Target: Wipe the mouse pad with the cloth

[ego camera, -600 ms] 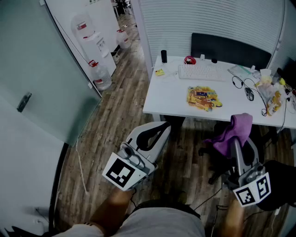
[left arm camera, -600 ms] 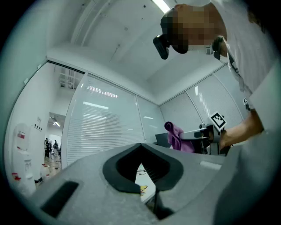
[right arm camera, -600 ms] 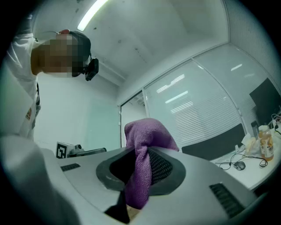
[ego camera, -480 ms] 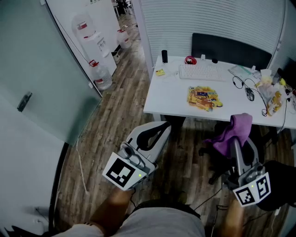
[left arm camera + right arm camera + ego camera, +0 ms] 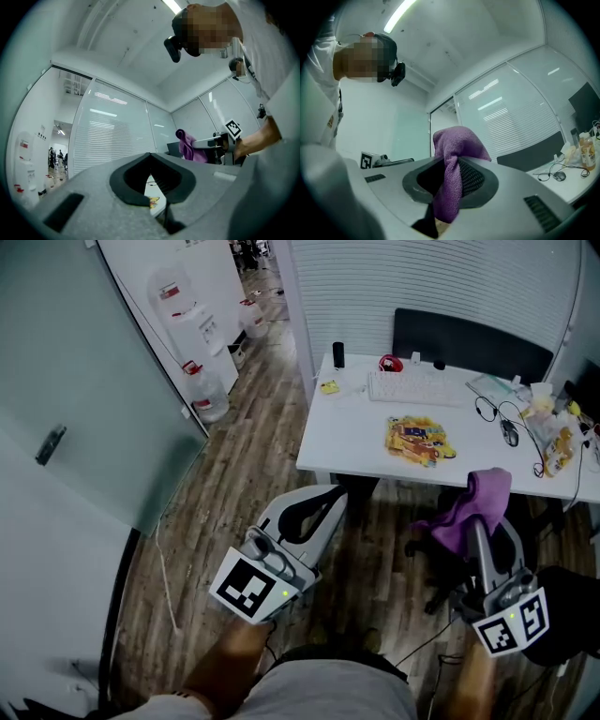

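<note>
Cloth (image 5: 472,504) pinched in right gripper (image 5: 487,529), left gripper (image 5: 328,501) closed empty, both short of desk (image 5: 349,439) edge.

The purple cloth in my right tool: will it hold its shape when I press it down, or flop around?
Probably floppy: the purple cloth bulges above the right tool, whose jaws are shut on it, and hangs limp below them. It seems light, since one small pinched fold carries all of it. The fuzzy weave should drag rather than slip.

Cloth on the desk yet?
No, the purple cloth is pinched in the right hand-held gripper, in the air short of the white desk.
</note>
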